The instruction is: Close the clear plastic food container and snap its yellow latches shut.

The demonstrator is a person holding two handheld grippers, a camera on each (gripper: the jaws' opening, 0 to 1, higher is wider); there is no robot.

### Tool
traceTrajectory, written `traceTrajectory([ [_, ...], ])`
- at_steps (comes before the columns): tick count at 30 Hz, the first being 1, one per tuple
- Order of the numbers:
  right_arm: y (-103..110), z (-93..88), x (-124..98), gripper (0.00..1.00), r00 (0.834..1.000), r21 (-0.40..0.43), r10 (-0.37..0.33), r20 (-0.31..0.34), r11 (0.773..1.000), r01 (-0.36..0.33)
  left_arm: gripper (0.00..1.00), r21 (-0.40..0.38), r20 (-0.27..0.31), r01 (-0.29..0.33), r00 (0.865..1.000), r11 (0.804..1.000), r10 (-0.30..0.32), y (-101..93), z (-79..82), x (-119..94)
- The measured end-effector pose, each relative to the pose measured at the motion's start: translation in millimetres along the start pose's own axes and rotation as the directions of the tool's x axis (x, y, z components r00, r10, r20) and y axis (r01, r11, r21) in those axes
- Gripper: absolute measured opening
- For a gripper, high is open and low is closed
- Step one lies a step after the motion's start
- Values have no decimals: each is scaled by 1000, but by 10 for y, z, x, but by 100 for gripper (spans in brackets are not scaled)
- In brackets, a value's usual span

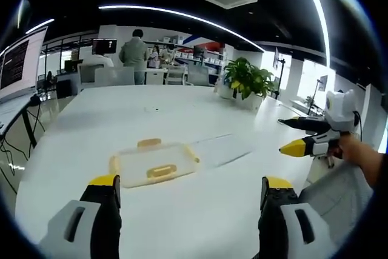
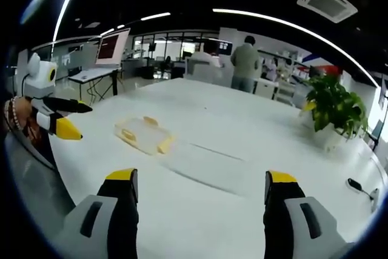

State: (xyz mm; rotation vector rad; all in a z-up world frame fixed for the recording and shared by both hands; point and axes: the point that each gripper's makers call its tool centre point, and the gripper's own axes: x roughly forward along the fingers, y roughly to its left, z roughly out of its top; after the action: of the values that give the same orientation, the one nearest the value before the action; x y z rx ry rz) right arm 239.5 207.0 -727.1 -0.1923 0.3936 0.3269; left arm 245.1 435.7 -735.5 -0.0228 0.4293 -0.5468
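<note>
The clear plastic container (image 1: 154, 165) with yellow latches lies flat on the white table (image 1: 151, 113), just beyond my left gripper (image 1: 190, 182), whose jaws stand wide apart and empty. A clear flat piece (image 1: 221, 148) rests on the table right beside the container; whether it is the lid or the base I cannot tell. The right gripper (image 1: 288, 136) hovers at the right, fingers apart, held by a hand. In the right gripper view the container (image 2: 142, 134) is ahead and to the left, well beyond my open right gripper (image 2: 200, 177). The left gripper (image 2: 83, 122) shows at the left edge, open.
A potted plant (image 1: 245, 80) stands at the table's far side, also in the right gripper view (image 2: 333, 107). A person (image 1: 134, 53) stands by desks beyond the table. A monitor (image 2: 112, 47) is at the back left. A cable (image 2: 357, 186) lies near the right edge.
</note>
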Motion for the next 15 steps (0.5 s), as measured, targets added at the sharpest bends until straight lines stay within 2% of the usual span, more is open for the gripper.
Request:
traceTrajectory([
  [15, 11, -42, 16, 85, 1000, 37, 14, -17, 999, -13, 94, -23, 4, -8, 1000, 1000, 8, 24, 12, -12],
])
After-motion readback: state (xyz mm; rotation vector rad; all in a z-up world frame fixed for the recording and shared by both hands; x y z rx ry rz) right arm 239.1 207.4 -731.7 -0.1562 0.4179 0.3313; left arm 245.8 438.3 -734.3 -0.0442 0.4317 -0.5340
